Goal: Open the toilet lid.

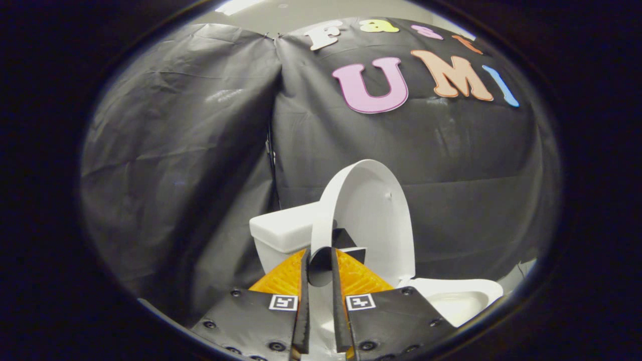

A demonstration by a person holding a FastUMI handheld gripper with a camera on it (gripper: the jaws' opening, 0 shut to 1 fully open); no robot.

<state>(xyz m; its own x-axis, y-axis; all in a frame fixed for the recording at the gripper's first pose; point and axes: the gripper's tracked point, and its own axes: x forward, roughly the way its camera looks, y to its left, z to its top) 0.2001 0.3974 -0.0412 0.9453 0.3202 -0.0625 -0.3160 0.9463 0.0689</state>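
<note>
The white toilet lid (373, 210) stands raised, close to upright, with its inner face showing to the right of my fingers. Its front rim runs down between my two fingers, where a small dark piece (346, 239) is fixed to the lid. My gripper (319, 253) is shut on that rim, one finger on each side. Behind the lid on the left is the white tank (281, 230). Lower right, past the fingers, the white seat and bowl (464, 296) lie uncovered.
Black cloth walls (190, 165) close in the booth right behind and to the left of the toilet, meeting at a seam behind the tank. A strip of pale floor (521, 271) shows at the far right.
</note>
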